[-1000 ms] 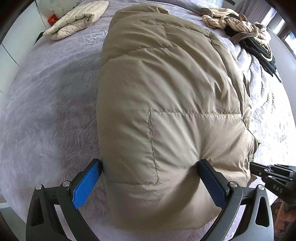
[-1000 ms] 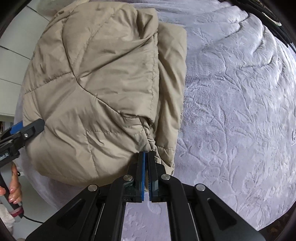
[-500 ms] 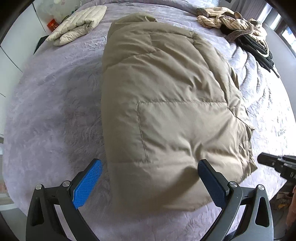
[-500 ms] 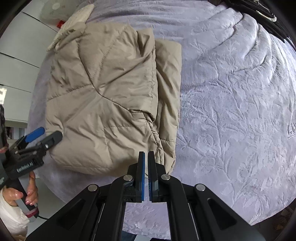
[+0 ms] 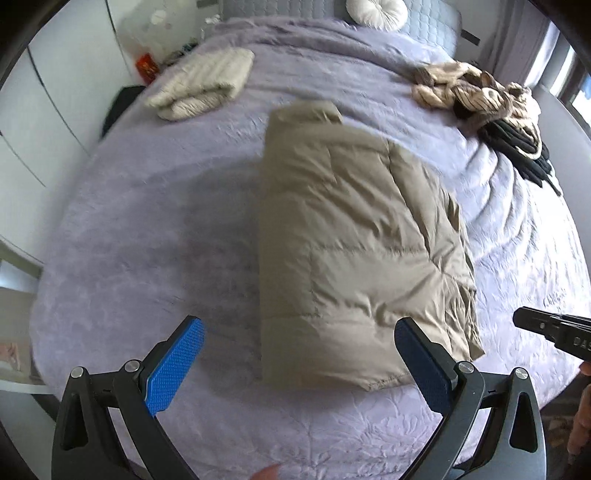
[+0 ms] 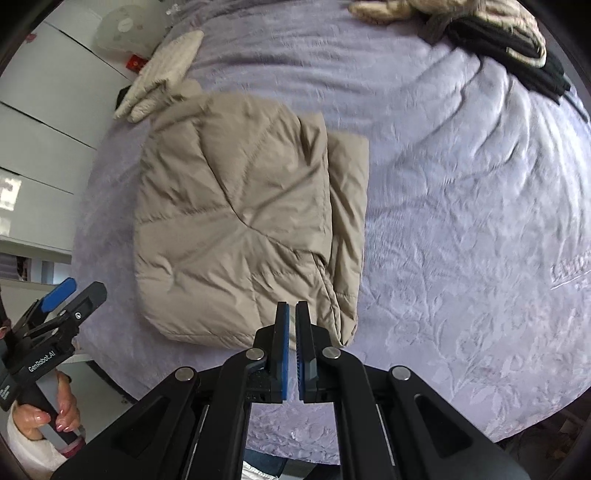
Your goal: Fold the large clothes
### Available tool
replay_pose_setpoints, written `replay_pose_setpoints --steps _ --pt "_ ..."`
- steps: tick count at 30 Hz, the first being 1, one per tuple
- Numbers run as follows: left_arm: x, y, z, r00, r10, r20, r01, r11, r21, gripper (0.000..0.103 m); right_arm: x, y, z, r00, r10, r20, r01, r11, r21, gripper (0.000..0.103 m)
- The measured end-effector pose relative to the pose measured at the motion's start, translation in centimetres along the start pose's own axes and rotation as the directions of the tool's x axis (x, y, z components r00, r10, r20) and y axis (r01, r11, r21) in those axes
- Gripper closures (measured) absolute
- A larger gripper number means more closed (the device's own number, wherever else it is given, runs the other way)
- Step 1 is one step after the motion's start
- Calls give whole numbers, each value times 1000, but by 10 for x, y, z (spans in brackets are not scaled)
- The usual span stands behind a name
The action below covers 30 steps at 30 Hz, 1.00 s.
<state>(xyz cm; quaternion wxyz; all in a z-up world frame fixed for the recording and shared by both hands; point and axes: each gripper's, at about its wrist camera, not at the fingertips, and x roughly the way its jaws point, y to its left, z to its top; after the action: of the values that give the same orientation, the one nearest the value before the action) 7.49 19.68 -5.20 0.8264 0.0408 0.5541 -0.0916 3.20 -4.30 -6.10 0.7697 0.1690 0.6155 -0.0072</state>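
A beige padded jacket [image 5: 354,243] lies folded into a thick rectangle on the lilac bedspread [image 5: 155,236]; it also shows in the right wrist view [image 6: 240,229]. My left gripper [image 5: 299,358] is open and empty, held above the jacket's near edge, apart from it. It also shows at the left of the right wrist view [image 6: 70,295]. My right gripper [image 6: 291,325] is shut with nothing between its pads, above the jacket's near right corner. Its tip shows at the right of the left wrist view [image 5: 546,328].
A folded cream quilted garment [image 5: 203,85] lies at the far left of the bed. A heap of striped and black clothes [image 5: 491,107] lies at the far right. A round white cushion [image 5: 376,13] sits by the headboard. White cupboards [image 5: 44,122] stand to the left.
Both grippers have pulled back and up from the jacket. The left one no longer straddles its near edge, and the right one has drawn clear of its corner. The jacket stays folded.
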Motion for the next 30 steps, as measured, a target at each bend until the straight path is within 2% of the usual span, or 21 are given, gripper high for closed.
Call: replay_pose_setpoints --steps 1,2,3,6,8,10,12,16,18,23,30 --pt "-7 1 2 1000 -10 4 10 1000 -9 0 -5 2 0 1000 -2 13 2 1000 -2 34" --pt "-10 3 4 1000 -17 8 17 1000 -17 0 -11 6 1 1000 -4 31 4 1000 -5 21" --pt "-17 3 5 1000 -20 19 21 999 -27 0 -19 9 1 998 -3 56 4 1000 -15 16" --pt "-35 0 10 998 30 59 -29 999 -14 0 -38 20 2 995 -19 99 23 999 -36 16" --pt "-47 -3 12 995 51 83 -50 999 -12 0 -45 22 5 993 -22 115 26 999 -34 11" --pt "-57 -3 15 995 26 101 -23 999 -26 0 -55 25 4 988 -35 147 41 999 -34 0" --pt "-64 -3 16 995 10 103 -6 999 -33 0 -62 29 4 983 -49 179 57 998 -39 0" --pt "-76 -9 16 991 68 111 -67 998 -18 0 -76 33 2 966 -83 243 91 996 -23 0" --pt "-81 -10 14 991 72 112 -70 997 -24 0 -81 34 0 958 -108 267 115 993 -10 0" --pt "-92 -10 10 984 126 126 -123 992 -27 0 -94 39 -2 945 -155 288 165 986 -10 0" --pt "-99 -4 10 982 128 140 -122 991 -52 0 -101 40 -2 938 -173 299 179 984 7 0"
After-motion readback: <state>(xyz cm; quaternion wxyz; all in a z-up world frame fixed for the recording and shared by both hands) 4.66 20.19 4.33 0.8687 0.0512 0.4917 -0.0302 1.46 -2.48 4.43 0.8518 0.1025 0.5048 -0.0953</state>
